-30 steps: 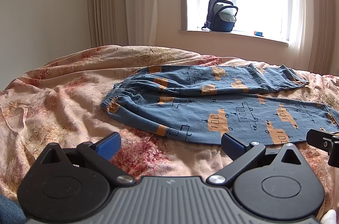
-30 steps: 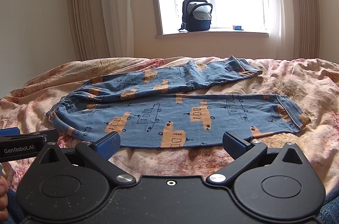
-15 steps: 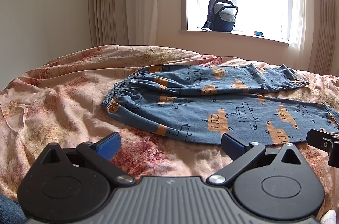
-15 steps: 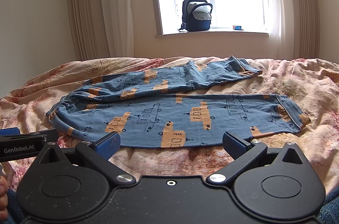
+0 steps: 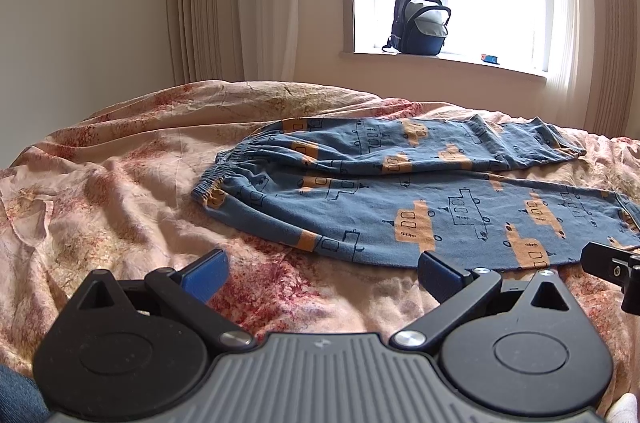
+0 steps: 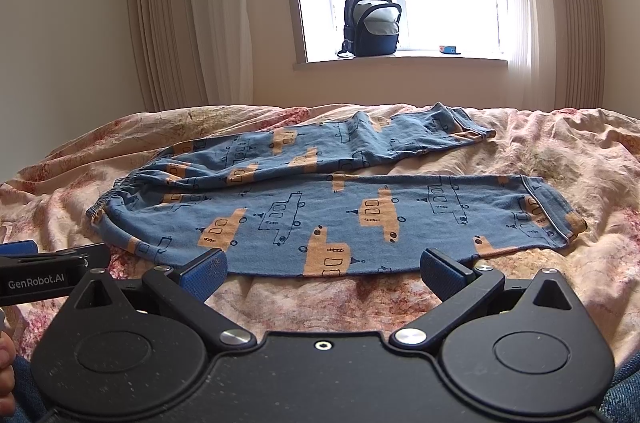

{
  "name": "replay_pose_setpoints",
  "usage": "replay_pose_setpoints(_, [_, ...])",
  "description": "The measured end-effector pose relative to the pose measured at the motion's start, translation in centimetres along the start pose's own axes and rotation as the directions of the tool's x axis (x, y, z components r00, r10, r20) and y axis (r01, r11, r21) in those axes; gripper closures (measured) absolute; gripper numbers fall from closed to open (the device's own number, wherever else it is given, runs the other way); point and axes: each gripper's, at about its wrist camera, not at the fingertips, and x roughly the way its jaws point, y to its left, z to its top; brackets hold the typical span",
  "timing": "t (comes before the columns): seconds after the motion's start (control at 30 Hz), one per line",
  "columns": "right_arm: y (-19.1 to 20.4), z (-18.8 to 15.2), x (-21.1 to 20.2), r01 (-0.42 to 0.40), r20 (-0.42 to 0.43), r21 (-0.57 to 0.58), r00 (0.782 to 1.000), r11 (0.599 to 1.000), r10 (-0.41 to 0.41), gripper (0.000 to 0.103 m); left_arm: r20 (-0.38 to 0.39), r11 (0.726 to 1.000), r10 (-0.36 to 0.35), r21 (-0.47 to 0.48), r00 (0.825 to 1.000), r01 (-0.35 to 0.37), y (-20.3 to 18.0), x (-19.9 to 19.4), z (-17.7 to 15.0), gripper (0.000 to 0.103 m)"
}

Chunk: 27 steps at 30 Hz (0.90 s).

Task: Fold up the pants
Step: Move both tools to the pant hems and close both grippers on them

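Blue pants (image 5: 400,199) with orange vehicle prints lie flat on the bed, waistband to the left, both legs spread to the right, the far leg angled away. They also show in the right wrist view (image 6: 328,211). My left gripper (image 5: 320,273) is open and empty, just short of the pants' near edge, toward the waistband side. My right gripper (image 6: 322,273) is open and empty, at the near edge of the near leg. Each gripper's side shows in the other's view.
The bed has a wrinkled pink floral cover (image 5: 120,191), also seen in the right wrist view (image 6: 560,159). A dark backpack (image 6: 372,23) and a small box (image 6: 449,49) sit on the windowsill behind. Curtains hang on both sides of the window.
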Motion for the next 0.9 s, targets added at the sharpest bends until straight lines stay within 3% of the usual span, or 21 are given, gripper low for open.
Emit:
replay_pose_setpoints(0.4, [0.1,0.1,0.5,-0.001,-0.051,-0.003,0.999,1.0,0.001,0.0,-0.073,1.0,0.006,0.0,0.997,-0.006,0.0,1.0,-0.1,0.0])
replay_pose_setpoints(0.6, [-0.3,0.8,0.9,-0.023,-0.073,0.002,0.997,1.0,0.023,0.0,-0.181,1.0,-0.01,-0.028,0.983,0.005,0.6,2.2,0.4,0.0])
replay_pose_setpoints(0.77, [-0.9,2.2,2.0,-0.089,-0.089,-0.014,0.992,0.996,0.088,0.0,-0.252,0.997,-0.04,-0.068,0.967,0.023,1.9,4.0,2.6,0.0])
replay_pose_setpoints(0.9, [-2.0,4.3,3.6,-0.18,-0.093,-0.017,0.98,0.983,0.178,0.0,-0.246,0.995,-0.072,-0.084,0.967,0.053,3.1,6.7,6.0,0.0])
